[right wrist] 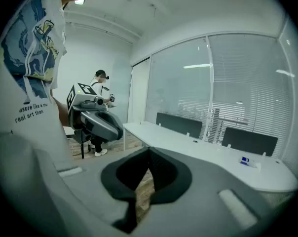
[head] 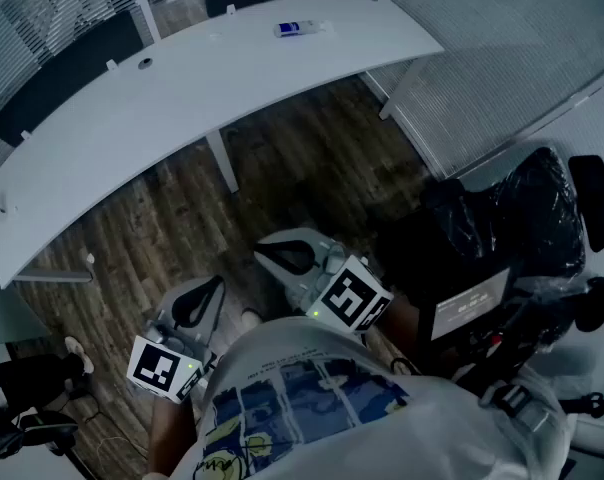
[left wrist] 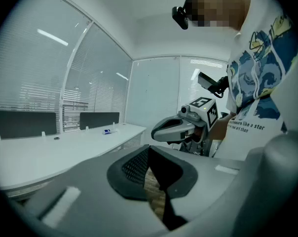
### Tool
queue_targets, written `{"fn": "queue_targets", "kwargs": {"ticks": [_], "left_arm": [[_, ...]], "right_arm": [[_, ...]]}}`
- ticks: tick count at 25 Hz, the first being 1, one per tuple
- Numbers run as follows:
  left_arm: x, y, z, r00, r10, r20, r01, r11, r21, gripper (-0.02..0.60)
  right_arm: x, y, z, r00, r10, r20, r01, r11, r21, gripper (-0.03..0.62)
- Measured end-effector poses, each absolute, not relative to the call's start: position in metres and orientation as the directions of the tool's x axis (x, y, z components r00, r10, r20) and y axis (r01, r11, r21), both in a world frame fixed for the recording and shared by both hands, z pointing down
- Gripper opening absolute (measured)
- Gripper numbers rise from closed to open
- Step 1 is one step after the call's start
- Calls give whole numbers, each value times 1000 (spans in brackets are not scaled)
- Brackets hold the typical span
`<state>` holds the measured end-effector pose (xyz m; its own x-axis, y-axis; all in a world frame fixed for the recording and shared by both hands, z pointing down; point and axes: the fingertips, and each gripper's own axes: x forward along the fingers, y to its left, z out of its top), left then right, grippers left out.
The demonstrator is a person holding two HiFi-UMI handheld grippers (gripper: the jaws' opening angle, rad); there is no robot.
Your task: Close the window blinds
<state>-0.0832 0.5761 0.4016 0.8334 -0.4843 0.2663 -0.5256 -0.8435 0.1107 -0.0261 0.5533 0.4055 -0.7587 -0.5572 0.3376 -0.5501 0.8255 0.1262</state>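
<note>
Holding both claws close to the torso: left gripper (head: 204,296) is clenched on nothing, and right gripper (head: 288,257) is likewise pressed together and empty. Only wood floor (head: 312,158) shows beneath the pads.

Just to the right sits a black chair (head: 517,223) under plastic wrap. Risk: a wide swing of the right arm snags it.

Ahead, a long white desk (head: 182,113) lies across the way. A small blue-and-white bottle (head: 300,28) rests near its far edge, and dark divider panels (head: 72,73) stand along it.

The blinds (left wrist: 40,90), the task's thing, hang on the glass beyond the desk, well apart from both claws. No cord or wand is discernible.

Likely failures:
- reaching over the desktop and knocking the bottle
- pinching the slats instead of the control
- arriving with the jaws unopened

A second person (right wrist: 100,90) stands far off.
</note>
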Motion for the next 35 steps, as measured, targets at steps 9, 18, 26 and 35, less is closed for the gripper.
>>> {"fn": "queue_targets", "kwargs": {"ticks": [9, 18, 26, 35], "left_arm": [[-64, 565, 398, 825, -510, 242, -542, -836, 85, 5], [-22, 544, 399, 803, -537, 257, -574, -813, 96, 5], [0, 522, 404, 761, -602, 243, -637, -765, 97, 5], [-9, 488, 405, 743, -623, 242, -660, -741, 120, 5]], "right_arm": [[-8, 546, 407, -773, -545, 324, -540, 834, 113, 2], [34, 533, 418, -808, -476, 347, -484, 872, 70, 2], [67, 512, 434, -831, -438, 343, -459, 888, 23, 2], [70, 471, 433, -823, -454, 340, -474, 880, 26, 2]]}}
